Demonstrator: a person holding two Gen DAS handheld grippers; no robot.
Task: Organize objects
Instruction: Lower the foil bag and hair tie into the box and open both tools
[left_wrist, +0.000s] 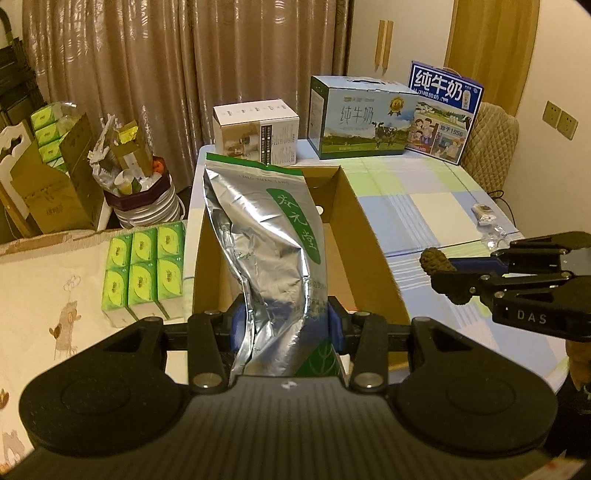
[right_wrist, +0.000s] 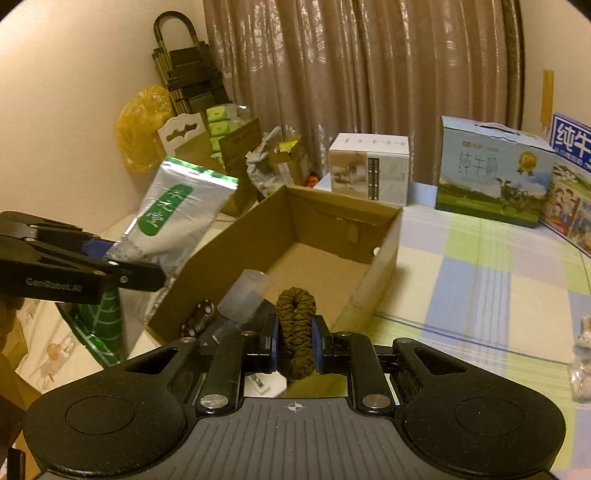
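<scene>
While over box (right_wrist: 332, 258) | L tongs (left_wrist: 284, 317) grip foil bag (left_wrist: 266, 236) | R tongs (right_wrist: 295, 332) grip scrunchie (right_wrist: 295, 314)

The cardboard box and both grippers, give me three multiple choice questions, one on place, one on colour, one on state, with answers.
1. Where is the cardboard box?
A. on the checked tablecloth
B. on the floor
C. on a chair

2. What colour is the label on the foil bag?
A. red
B. green
C. blue

3. What is the right gripper doing?
A. open, holding nothing
B. shut on the foil bag
C. shut on a brown hair tie

Answers: 1 A, the box stands on the cloth. 2 B, a green strip runs down the bag held by the left gripper. 3 C, the tie sits between its pads.
</scene>
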